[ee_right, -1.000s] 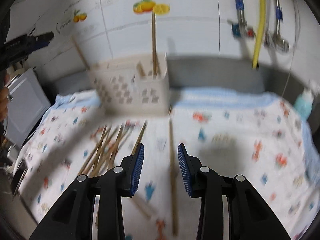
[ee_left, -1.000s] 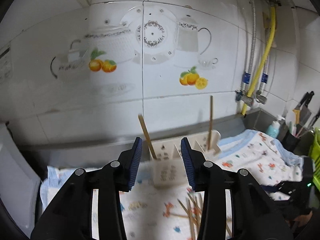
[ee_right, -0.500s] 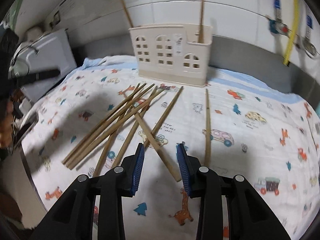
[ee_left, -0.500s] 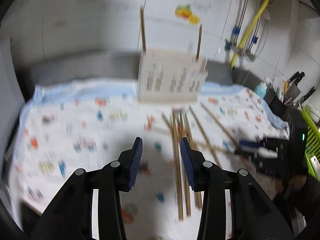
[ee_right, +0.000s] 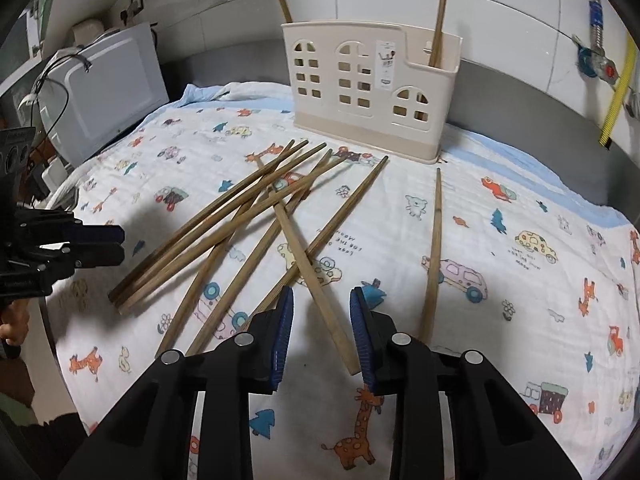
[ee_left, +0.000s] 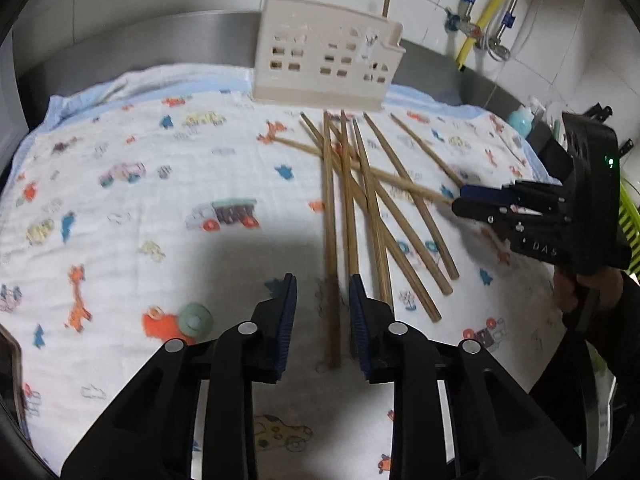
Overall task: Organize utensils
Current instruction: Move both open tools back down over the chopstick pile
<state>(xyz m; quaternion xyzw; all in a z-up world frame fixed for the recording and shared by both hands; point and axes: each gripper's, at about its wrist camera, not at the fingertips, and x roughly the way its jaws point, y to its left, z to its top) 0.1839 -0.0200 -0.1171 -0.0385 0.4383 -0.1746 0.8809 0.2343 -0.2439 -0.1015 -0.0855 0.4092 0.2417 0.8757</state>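
Between the left gripper's (ee_left: 322, 294) closing jaws lay the near end of one wooden chopstick (ee_left: 330, 240), the pads not yet pressing it. The right gripper (ee_right: 321, 312) was also closing, around the lighter chopstick (ee_right: 310, 272) crossing the scattered chopsticks (ee_right: 224, 220) on the printed cloth (ee_right: 520, 280). Beyond them stood the cream holder (ee_right: 368, 88), two chopsticks upright inside.

Chopsticks (ee_right: 256, 216) brown wood. Holder (ee_right: 368, 92) cream, window-shaped cutouts. Cloth (ee_right: 520, 208) white, blue border, print of cars, giraffes, trees in orange, blue, yellow. Gripper (ee_right: 321, 332) black, blue pads (ee_right: 282, 336). Wall tiles (ee_right: 500, 12) white.
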